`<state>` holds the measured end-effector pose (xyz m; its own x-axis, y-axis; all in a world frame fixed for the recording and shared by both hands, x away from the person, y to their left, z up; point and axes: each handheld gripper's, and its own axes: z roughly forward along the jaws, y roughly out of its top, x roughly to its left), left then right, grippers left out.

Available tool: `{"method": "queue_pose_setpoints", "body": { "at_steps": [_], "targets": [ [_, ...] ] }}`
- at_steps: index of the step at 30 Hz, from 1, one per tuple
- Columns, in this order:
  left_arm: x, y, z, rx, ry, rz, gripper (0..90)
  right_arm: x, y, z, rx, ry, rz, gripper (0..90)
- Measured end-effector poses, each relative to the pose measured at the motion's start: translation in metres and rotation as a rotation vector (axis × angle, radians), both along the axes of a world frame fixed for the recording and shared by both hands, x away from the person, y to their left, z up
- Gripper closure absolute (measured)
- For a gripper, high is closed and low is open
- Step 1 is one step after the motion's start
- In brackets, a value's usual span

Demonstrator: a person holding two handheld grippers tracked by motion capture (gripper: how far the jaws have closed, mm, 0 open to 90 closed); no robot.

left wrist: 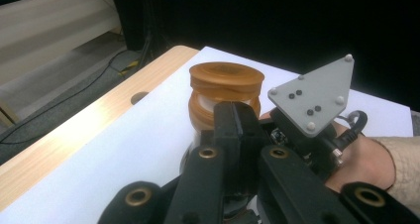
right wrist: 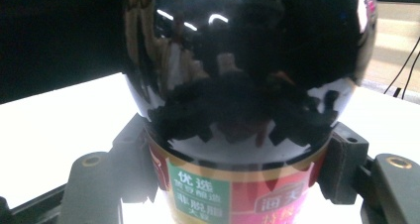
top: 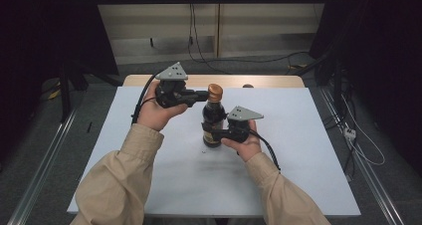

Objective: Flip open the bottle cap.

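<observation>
The left gripper's [top: 201, 96] fingers [left wrist: 236, 135] clamp the cap [left wrist: 226, 83]; the right gripper's [top: 211, 132] fingers [right wrist: 341, 169] clamp the bottle [top: 213, 116] at its label. One bottle, dark glossy glass with a ribbed amber cap, stands upright mid-worktop [top: 308, 150], a smooth white sheet with a wooden far edge. Grey floor and loose cables lie beyond.

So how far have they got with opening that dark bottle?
Early on, by the look of it. Done: the right gripper is shut on the dark bottle at its label, steadying it upright on the white table. In hand: the left gripper has its jaws closed at the brown cap. Left: the cap sits on the neck, so getting it off probably comes next.
</observation>
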<state>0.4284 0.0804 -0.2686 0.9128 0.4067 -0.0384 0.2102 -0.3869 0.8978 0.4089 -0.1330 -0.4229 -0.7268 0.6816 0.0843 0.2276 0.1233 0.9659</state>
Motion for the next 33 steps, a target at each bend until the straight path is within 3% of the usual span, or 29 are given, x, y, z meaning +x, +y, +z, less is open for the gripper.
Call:
{"method": "queue_pose_setpoints", "body": {
  "at_steps": [10,12,17,21,24,27,29,33],
  "targets": [
    [-0.001,-0.002,0.002,-0.045,-0.010,0.017,90.0,0.000,-0.001,0.000,-0.001,-0.002,-0.001,30.9],
    [-0.002,-0.003,0.003,-0.035,-0.020,0.019,90.0,0.000,-0.001,0.000,-0.001,-0.002,0.000,30.9],
    [-0.002,-0.004,0.005,-0.064,-0.026,0.022,90.0,0.000,0.000,-0.001,-0.010,-0.011,0.003,31.0],
    [-0.001,-0.006,0.007,-0.049,-0.031,0.018,90.0,0.000,0.000,-0.001,-0.004,-0.011,-0.001,31.0],
    [-0.001,-0.006,0.007,-0.071,-0.028,0.017,90.0,0.000,0.000,-0.001,-0.007,-0.012,0.005,30.9],
    [-0.002,-0.014,0.008,-0.097,-0.022,-0.006,90.0,-0.002,0.003,0.000,-0.029,-0.023,0.011,30.9],
    [-0.003,-0.023,0.009,-0.068,-0.038,-0.009,90.0,-0.001,0.002,-0.002,-0.011,-0.019,0.005,30.8],
    [0.000,-0.032,0.008,-0.072,-0.039,-0.013,90.0,-0.002,0.002,-0.001,-0.015,-0.021,0.005,30.7]
  ]
}}
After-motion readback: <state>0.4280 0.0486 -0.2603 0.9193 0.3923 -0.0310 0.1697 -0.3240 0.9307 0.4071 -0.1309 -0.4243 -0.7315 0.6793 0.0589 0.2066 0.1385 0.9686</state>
